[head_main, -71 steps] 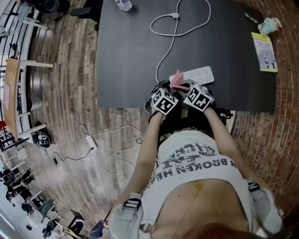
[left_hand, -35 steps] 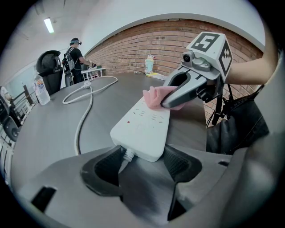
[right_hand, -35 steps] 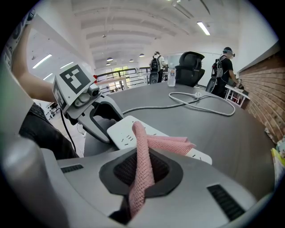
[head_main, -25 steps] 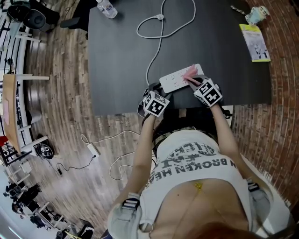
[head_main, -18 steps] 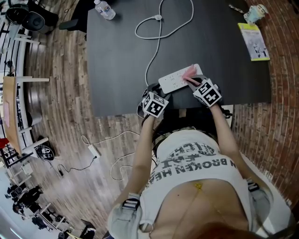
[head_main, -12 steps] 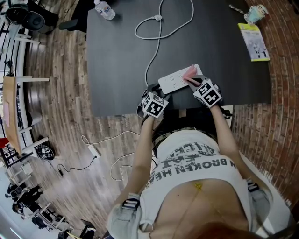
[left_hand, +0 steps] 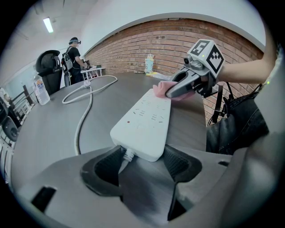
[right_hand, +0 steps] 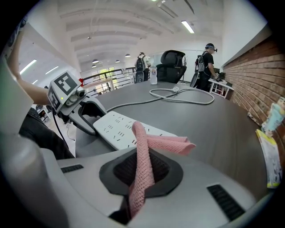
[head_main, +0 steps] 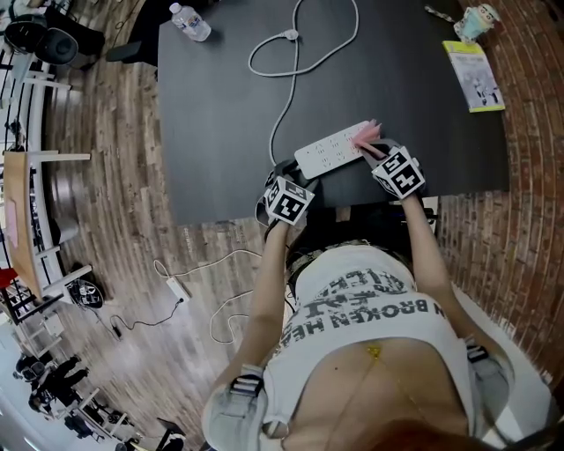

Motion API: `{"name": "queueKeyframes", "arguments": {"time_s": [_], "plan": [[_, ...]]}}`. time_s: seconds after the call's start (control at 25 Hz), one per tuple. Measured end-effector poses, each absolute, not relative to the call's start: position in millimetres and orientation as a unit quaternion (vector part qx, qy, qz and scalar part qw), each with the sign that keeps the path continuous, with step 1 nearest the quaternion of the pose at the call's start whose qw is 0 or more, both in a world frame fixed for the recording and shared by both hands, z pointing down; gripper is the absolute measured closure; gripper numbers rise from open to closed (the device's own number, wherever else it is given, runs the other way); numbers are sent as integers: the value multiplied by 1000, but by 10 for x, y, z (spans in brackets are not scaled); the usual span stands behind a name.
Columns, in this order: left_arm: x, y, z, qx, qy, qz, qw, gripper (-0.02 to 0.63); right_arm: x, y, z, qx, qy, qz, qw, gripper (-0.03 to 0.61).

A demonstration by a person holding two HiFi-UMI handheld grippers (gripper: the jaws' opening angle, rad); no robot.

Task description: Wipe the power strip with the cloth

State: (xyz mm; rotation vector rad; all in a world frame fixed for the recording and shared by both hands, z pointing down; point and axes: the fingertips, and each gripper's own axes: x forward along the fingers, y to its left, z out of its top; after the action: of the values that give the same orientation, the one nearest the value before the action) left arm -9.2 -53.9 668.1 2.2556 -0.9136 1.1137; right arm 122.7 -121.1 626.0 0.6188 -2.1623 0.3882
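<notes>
A white power strip (head_main: 328, 152) lies near the front edge of the black table (head_main: 220, 106), its cable (head_main: 280, 84) looping away to the back. My left gripper (head_main: 297, 176) grips the strip's cord end (left_hand: 143, 122), with one jaw on each side. My right gripper (head_main: 381, 152) is shut on a pink cloth (head_main: 365, 134). The cloth (right_hand: 143, 147) hangs out of the jaws and rests folded on the strip's far end (right_hand: 120, 129). In the left gripper view, the right gripper (left_hand: 178, 88) presses the cloth (left_hand: 159, 88) onto that end.
A water bottle (head_main: 189, 20) stands at the table's back left corner. A yellow booklet (head_main: 480, 75) and a small figurine (head_main: 476, 17) lie at the back right. Brick flooring borders the right side, wood flooring the left. People and chairs show far off.
The right gripper has carried the cloth along the strip, from the cord end 2.8 s ago to the far end. Over the last second it shifted only slightly. The left gripper kept its hold.
</notes>
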Motion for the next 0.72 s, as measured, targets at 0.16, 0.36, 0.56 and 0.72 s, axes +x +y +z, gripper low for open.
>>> {"name": "queueKeyframes", "arguments": {"time_s": [0.16,0.36,0.56,0.72], "plan": [[-88,-547,6682,820,-332,405,230,334,1278,-1233,6260,254,-860,163,411,563],[-80,-551,6685,820,-332,406,231,334,1288,-1238,6258,253,-860,161,413,563],[-74,-539,6685,820,-332,405,230,334,1395,-1262,6261,264,-855,158,418,563],[-79,-540,6686,821,-332,404,231,334,1566,-1337,6260,289,-843,159,424,563]]}}
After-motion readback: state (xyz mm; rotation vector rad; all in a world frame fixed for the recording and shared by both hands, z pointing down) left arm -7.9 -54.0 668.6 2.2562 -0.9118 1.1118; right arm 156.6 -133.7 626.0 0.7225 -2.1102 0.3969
